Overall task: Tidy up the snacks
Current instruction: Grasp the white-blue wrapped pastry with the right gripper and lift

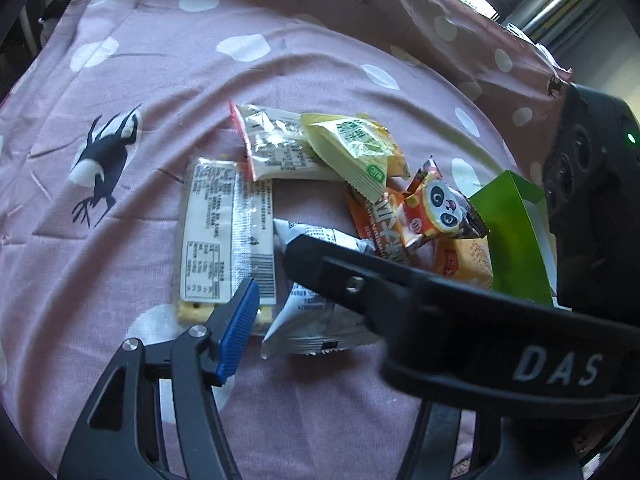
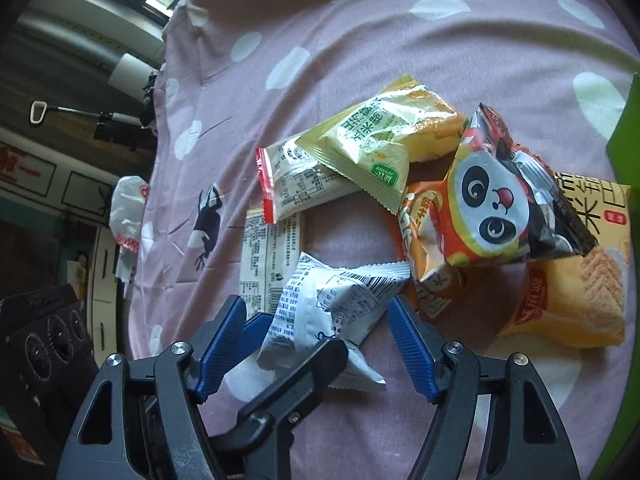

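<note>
1. Surface: pink sheet (image 2: 400, 40) w/ white dots and dark deer print, wrinkled. Snacks lie in a loose pile on it.
2. Right gripper (image 2: 316, 340): fingers apart, blue pads on either side of the white packet (image 2: 340, 304). Pads not pressing on it; small gaps show on both sides. Packet rests on the sheet, barcode side up.
3. Left gripper (image 1: 272, 284): only one blue pad (image 1: 238, 332) is clear in the left wrist view; the other finger is a dark bar crossing over the white packet (image 1: 316, 320). Fingers apart, nothing clamped.
4. In the right wrist view, a black finger of the left gripper comes in from below and lies over the white packet's near edge, between the right fingers.
5. Cracker bar (image 1: 224, 236) in clear wrap, label up: just beyond the left blue pad, beside the white packet.
6. Red-edged packet (image 2: 296, 180): beyond the cracker bar, partly under the yellow-green packet (image 2: 372, 144).
7. Panda packet (image 2: 504, 196): ahead-right of the right fingers, on top of an orange packet (image 2: 428, 264) and a yellow-orange packet (image 2: 580, 300).
8. Green box (image 1: 516, 236): far right of the pile, next to the yellow-orange packet; contents can't tell.
</note>
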Demonstrator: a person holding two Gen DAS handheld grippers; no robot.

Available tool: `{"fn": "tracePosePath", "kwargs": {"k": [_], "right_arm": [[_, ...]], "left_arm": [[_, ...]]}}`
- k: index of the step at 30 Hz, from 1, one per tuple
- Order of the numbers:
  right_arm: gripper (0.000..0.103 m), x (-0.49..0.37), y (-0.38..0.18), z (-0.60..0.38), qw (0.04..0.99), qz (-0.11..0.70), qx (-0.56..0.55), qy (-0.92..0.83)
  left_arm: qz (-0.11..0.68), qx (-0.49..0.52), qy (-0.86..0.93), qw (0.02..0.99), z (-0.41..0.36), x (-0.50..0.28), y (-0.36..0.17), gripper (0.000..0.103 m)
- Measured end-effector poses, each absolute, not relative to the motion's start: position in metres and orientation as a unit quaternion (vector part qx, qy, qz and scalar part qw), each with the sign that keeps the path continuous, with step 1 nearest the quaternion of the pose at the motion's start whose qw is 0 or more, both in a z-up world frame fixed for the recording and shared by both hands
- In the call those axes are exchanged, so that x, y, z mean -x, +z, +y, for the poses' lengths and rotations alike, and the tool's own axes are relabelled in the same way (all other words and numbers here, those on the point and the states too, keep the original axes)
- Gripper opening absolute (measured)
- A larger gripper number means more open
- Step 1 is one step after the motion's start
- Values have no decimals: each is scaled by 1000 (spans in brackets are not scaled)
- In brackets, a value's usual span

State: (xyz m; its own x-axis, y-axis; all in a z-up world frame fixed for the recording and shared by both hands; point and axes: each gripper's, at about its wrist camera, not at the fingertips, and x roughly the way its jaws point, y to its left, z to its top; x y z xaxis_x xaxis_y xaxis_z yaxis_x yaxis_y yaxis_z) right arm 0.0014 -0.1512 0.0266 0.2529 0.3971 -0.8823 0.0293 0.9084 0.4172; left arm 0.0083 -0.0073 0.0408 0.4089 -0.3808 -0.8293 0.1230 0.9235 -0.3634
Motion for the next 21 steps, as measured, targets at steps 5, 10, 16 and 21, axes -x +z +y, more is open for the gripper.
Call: {"fn": "tracePosePath", "kwargs": {"k": [5, 10, 16, 21], "right_arm": [[74, -7, 14, -153, 749, 616, -201, 140], [63, -10, 2, -154, 730, 625, -221, 165], [58, -6, 7, -153, 741, 614, -212, 170], [58, -1, 22, -149, 755, 596, -207, 179]], "left_arm": [[514, 109, -156, 836, -11, -11, 38, 54], [508, 98, -154, 842, -14, -13, 35, 46], [503, 99, -156, 844, -13, -12, 37, 46], [482, 97, -158, 856, -10, -3, 52, 45]]}}
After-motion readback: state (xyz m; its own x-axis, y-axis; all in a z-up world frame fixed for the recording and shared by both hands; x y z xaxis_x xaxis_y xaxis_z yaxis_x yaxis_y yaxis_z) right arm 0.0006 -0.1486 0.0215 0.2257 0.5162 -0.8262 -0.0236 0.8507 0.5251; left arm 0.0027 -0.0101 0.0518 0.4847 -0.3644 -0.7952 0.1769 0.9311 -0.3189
